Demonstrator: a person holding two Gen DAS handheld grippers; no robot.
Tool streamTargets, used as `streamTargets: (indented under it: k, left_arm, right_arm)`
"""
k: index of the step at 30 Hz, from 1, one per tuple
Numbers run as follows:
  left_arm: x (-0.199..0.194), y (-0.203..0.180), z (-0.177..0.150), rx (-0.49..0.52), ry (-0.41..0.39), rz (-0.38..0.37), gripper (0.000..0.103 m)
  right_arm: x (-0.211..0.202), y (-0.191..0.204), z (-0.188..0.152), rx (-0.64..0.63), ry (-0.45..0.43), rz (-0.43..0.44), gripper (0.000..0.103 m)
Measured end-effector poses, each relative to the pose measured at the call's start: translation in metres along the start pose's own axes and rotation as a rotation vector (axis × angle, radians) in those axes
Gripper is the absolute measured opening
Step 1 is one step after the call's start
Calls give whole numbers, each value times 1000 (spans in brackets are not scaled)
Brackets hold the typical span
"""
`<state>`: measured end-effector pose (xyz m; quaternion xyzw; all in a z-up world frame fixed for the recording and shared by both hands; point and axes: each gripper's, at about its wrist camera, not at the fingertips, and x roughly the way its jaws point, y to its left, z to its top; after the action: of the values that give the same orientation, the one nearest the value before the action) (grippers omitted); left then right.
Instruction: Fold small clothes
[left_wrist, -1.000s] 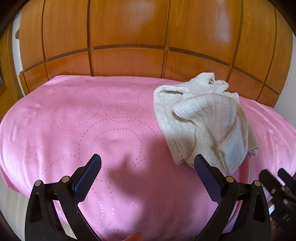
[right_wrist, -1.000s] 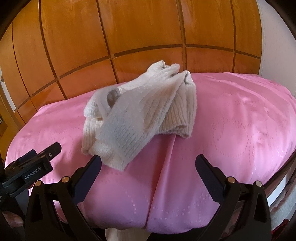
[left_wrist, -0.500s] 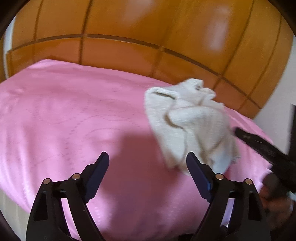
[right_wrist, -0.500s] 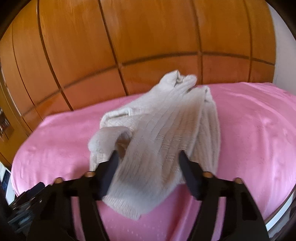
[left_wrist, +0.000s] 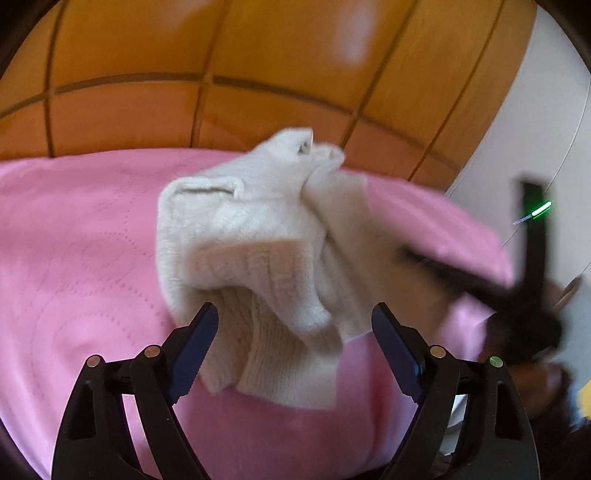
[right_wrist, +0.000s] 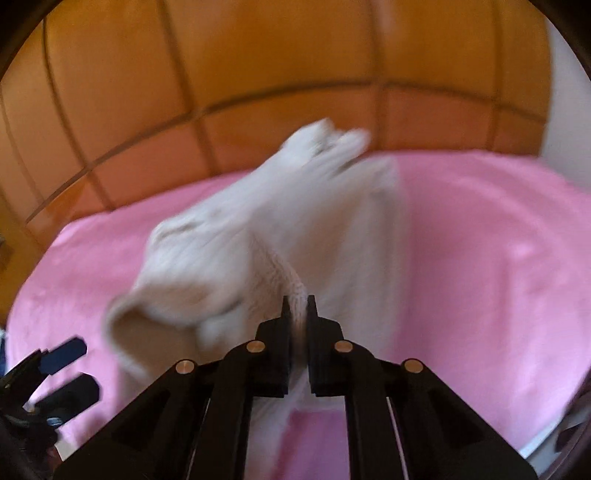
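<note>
Wooden panelling (left_wrist: 258, 74), orange-brown and crossed by dark grooves, filled the background behind everything we saw. Below it spread the pink bedcover (left_wrist: 74, 277), faintly patterned with dotted rings, which carried our work. On the bedcover lay the cream knitted garment (left_wrist: 258, 240), bunched rather than flat, with ribbed and cable-like stitching on its near folds and a fuzzy, softer face on the fold that hung over them. One part rose to a crumpled peak toward the panelling, and a ribbed hem drooped toward us. We kept our left gripper (left_wrist: 295, 332) spread wide, its blue-padded fingers (left_wrist: 195, 343) standing on either side of the garment's near hem; whether the left pad touched the knit we could not tell. Our right gripper (right_wrist: 296, 310) was pressed together on a ridge of the garment, pinching the knit between its black tips, though motion blur softened the fabric around it.
</note>
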<state>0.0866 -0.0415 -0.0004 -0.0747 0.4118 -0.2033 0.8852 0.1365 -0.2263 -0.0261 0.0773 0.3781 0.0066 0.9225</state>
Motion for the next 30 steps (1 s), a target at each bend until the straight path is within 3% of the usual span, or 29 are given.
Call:
streamTargets:
  k: [1, 3, 5, 7, 11, 15, 18, 21, 23, 24, 25, 26, 27, 28, 30]
  left_arm:
    - [13, -5, 1, 30, 22, 43, 84]
    - [30, -10, 1, 77, 33, 132, 68]
    - [48, -5, 3, 94, 81, 199, 5]
    - [50, 11, 13, 33, 78, 181, 6]
    - [19, 42, 55, 7, -38, 186, 6]
    - [-22, 114, 123, -122, -166, 284, 6]
    - [-50, 185, 174, -231, -247, 423, 5]
    - [-59, 233, 205, -323, -282, 545, 5]
    - [-53, 266, 220, -385, -251, 610, 11]
    - [-52, 278, 219, -427, -234, 622, 18]
    - [-52, 288, 213, -463, -227, 619, 33]
    - [-53, 290, 206, -468, -234, 619, 49]
    - [-54, 288, 194, -455, -241, 614, 57]
    - [-54, 285, 185, -444, -239, 599, 63]
    - [-43, 279, 165, -427, -199, 508, 63]
  right_arm:
    - [-6, -12, 5, 8, -21, -29, 6]
    - [-13, -42, 19, 23, -64, -107, 6]
    - [-16, -76, 36, 55, -102, -200, 6]
    - [-14, -113, 53, 97, -128, -288, 6]
    - [2, -175, 87, 160, -153, -475, 6]
    - [27, -226, 113, 220, -129, -633, 6]
    - [43, -256, 124, 287, -97, -696, 6]
    - [50, -270, 128, 343, -80, -686, 9]
    - [49, -264, 129, 349, -98, -689, 18]
    - [47, -260, 128, 351, -104, -677, 34]
    - [42, -253, 124, 357, -112, -644, 44]
    - [43, -247, 124, 356, -117, -617, 45]
    - [40, -238, 119, 341, -115, -567, 45]
    - [41, -229, 113, 330, -97, -501, 45]
    - [42, -212, 99, 330, -50, -353, 44]
